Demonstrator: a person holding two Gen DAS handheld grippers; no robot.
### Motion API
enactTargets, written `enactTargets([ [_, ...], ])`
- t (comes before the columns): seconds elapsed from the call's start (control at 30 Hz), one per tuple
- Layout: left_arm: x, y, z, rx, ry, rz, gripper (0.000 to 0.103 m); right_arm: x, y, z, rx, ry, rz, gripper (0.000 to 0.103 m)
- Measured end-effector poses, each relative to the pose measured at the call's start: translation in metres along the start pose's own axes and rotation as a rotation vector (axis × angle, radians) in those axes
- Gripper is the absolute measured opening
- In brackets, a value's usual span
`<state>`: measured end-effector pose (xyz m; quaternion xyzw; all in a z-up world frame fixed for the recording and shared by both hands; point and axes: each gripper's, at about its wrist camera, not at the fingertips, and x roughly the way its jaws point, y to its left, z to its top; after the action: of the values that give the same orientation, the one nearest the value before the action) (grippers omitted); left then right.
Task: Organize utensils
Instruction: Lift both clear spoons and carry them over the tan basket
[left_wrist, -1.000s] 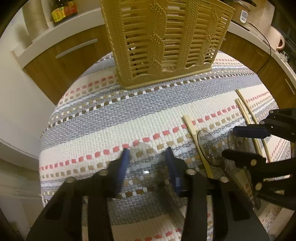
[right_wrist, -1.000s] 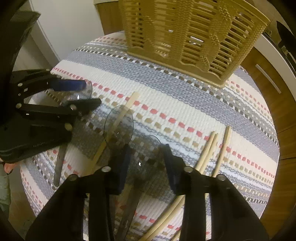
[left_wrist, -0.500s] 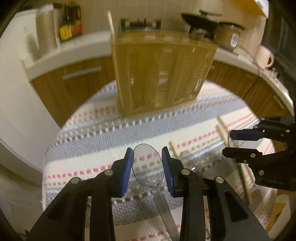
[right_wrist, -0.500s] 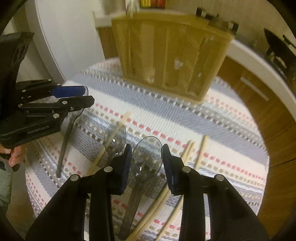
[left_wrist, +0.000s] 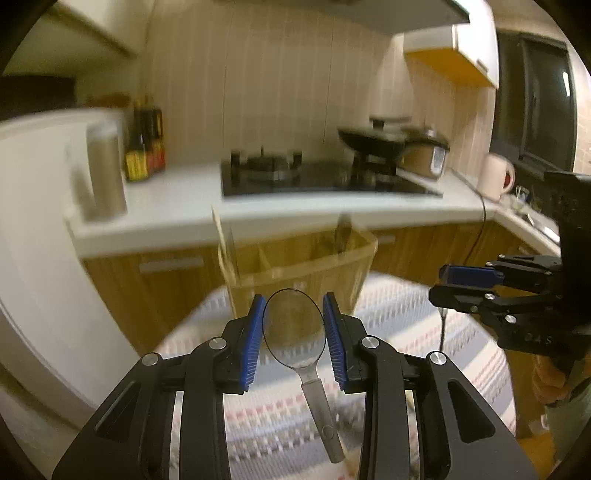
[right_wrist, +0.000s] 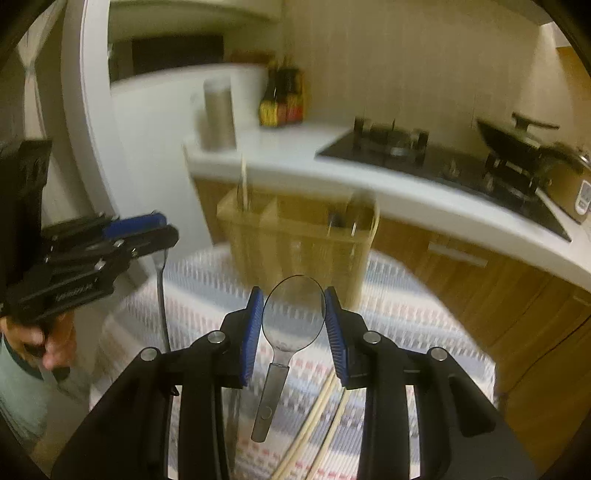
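My left gripper (left_wrist: 293, 325) is shut on the bowl of a clear plastic spoon (left_wrist: 295, 328), its grey handle hanging down toward me. My right gripper (right_wrist: 293, 321) is shut on a second clear spoon (right_wrist: 293, 317) in the same way. Both hang above the striped round table (left_wrist: 406, 306), in front of the tan slatted utensil basket (left_wrist: 303, 273) (right_wrist: 295, 236). The basket holds a chopstick at its left and dark handles at its right. In the left wrist view the right gripper (left_wrist: 456, 284) shows at the right; in the right wrist view the left gripper (right_wrist: 155, 230) shows at the left. Chopsticks (right_wrist: 317, 417) lie on the cloth below.
Behind the table runs a white kitchen counter (left_wrist: 177, 210) with wooden cabinets, a gas hob (left_wrist: 280, 173), a wok, sauce bottles (left_wrist: 146, 147), a steel canister and a mug (left_wrist: 496, 177). A person's hand (right_wrist: 48, 350) holds the left gripper's grip.
Both grippers closed on spoons lying on the cloth and rose with them, tilting up. The view swung from the tabletop to the basket's top and the kitchen counter.
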<state>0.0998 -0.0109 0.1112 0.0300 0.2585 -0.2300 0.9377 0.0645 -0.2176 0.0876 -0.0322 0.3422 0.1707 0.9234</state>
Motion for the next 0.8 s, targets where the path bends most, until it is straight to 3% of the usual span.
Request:
enactTargets([
  [0.2, -0.016, -0.003, 0.060, 0.020, -0.145, 0.042, 0.030, -0.014, -0.016, 0.055, 0.040, -0.141, -0.056, 0.030],
  [0.4, 0.001, 0.000, 0.100, 0.012, -0.229, 0.076, 0.030, -0.004, -0.029, 0.094, 0.057, -0.248, -0.150, 0.030],
  [0.6, 0.038, -0.005, 0.117, 0.024, -0.254, 0.093, 0.030, 0.009, -0.042, 0.119, 0.053, -0.324, -0.218, 0.030],
  [0.8, 0.073, -0.003, 0.113, 0.028, -0.261, 0.124, 0.030, 0.039, -0.050, 0.124, 0.021, -0.337, -0.260, 0.030],
])
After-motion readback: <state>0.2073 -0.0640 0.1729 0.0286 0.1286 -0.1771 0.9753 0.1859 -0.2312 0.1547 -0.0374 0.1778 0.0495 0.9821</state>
